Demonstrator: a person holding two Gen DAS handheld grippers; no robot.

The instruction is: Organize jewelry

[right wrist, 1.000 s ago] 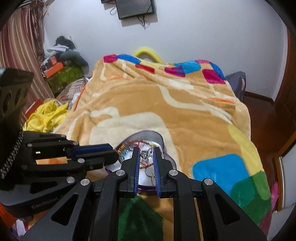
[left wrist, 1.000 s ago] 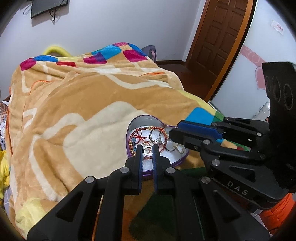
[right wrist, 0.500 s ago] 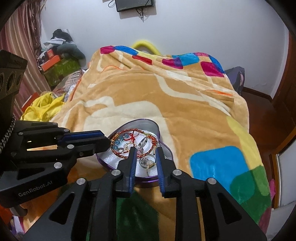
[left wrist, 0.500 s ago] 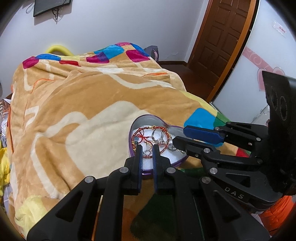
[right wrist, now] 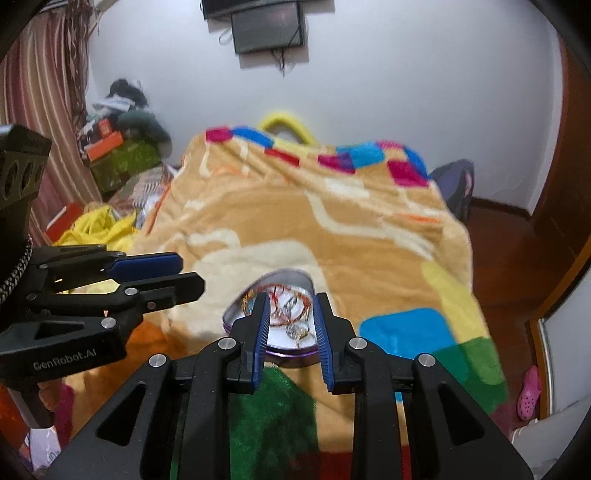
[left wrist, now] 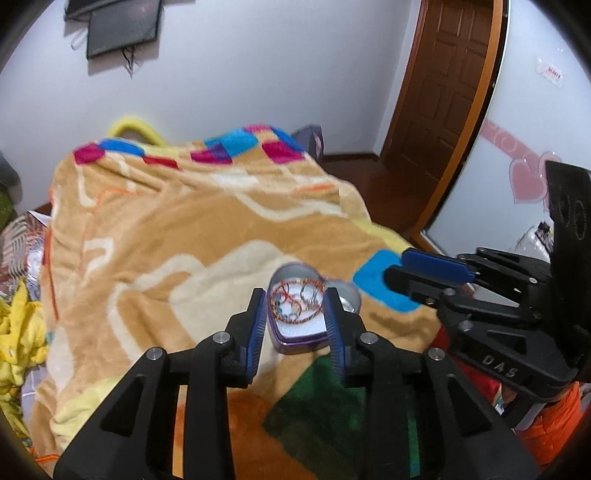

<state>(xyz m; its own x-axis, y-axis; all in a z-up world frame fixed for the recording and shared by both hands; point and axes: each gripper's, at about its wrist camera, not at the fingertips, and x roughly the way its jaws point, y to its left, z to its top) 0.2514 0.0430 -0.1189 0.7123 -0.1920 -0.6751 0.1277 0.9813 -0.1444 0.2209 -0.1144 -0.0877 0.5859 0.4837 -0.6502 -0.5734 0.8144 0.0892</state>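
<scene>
A purple heart-shaped tin (left wrist: 295,341) lies open on the bed blanket, holding red and orange bracelets (left wrist: 291,299) and silver rings (left wrist: 308,295). It also shows in the right wrist view (right wrist: 236,315), with bracelets (right wrist: 284,299) and a ring (right wrist: 297,330) inside. My left gripper (left wrist: 295,306) is open and empty, held above the tin's near side. My right gripper (right wrist: 290,310) is open and empty, also above the tin. Each gripper shows in the other's view: right (left wrist: 413,267), left (right wrist: 173,277).
The tin rests on an orange blanket (left wrist: 184,229) with coloured squares over a bed. Clutter and yellow clothes (right wrist: 92,225) lie left of the bed. A wooden door (left wrist: 443,92) and bare floor (right wrist: 509,258) are to the right. A screen (right wrist: 269,27) hangs on the far wall.
Both grippers have opened from nearly shut and pulled back and up from the tin. The views now show more of the room.
</scene>
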